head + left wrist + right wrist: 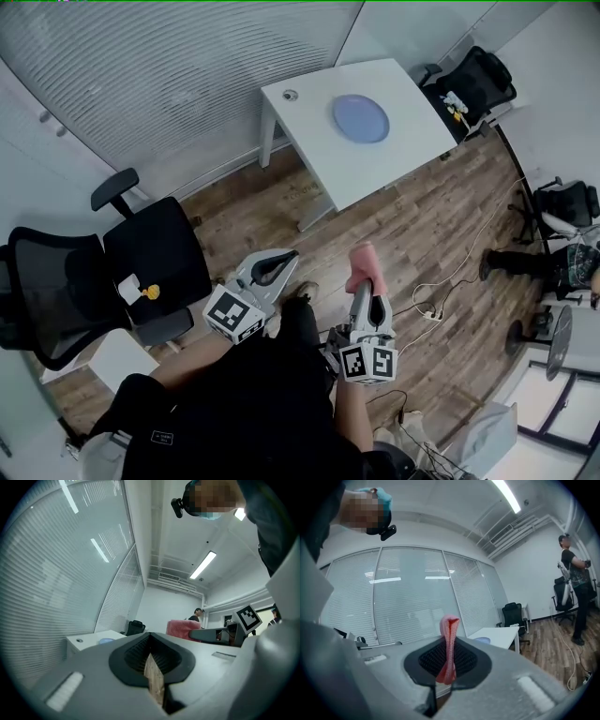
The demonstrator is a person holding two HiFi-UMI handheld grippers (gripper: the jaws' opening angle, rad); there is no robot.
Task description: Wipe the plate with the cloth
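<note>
A pale blue plate (pixel 361 118) lies on a white table (pixel 309 127) some way ahead of me; it also shows small in the left gripper view (pixel 106 641) and the right gripper view (pixel 483 640). My right gripper (pixel 362 281) is shut on a pink cloth (pixel 361 264), which sticks up between its jaws (pixel 449 644). My left gripper (pixel 286 258) is shut with nothing in it. Both grippers are held level over the wooden floor, well short of the table. From the left gripper view the pink cloth (pixel 183 627) shows to the right.
A black office chair (pixel 103 272) stands at my left with a small yellow thing on its seat. Another black chair (pixel 473 84) sits beyond the table. A white cable (pixel 450 281) trails over the floor at right. A person (pixel 576 578) stands at the far right of the room.
</note>
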